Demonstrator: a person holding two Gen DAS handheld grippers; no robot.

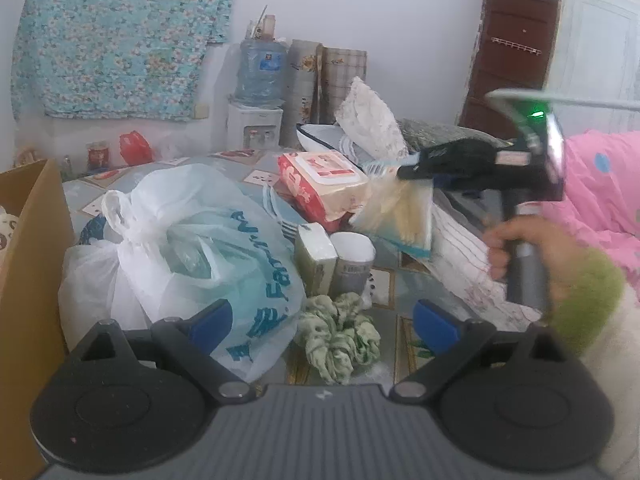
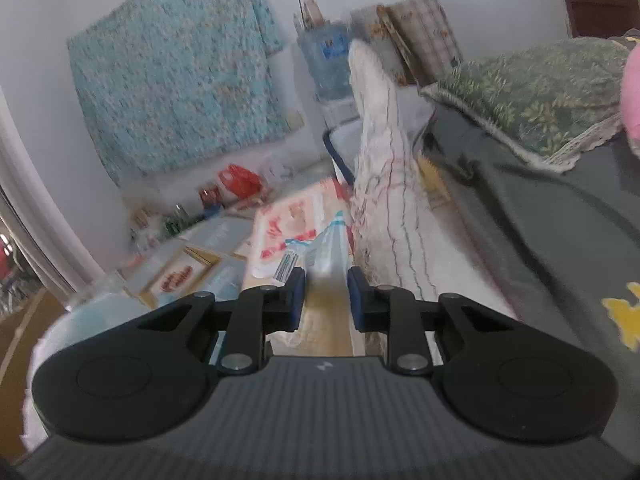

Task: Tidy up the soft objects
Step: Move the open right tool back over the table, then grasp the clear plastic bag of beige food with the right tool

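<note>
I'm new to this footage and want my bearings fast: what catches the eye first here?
The big knotted white plastic bag with blue lettering fills the left of the table, beside a cardboard box at the edge. In the middle, the right gripper is pinched on a clear packet next to the red wet-wipes pack. Close in front of the open left gripper lies a green scrunchie.

Left gripper (image 1: 322, 318): jaws spread wide, nothing between the pads, pointing forward and downward. Right gripper (image 2: 323, 294): jaws drawn close, pads clamped on a thin packet (image 2: 326, 280). Right hand (image 1: 520, 248) grips its handle, green cuff at the wrist.
</note>
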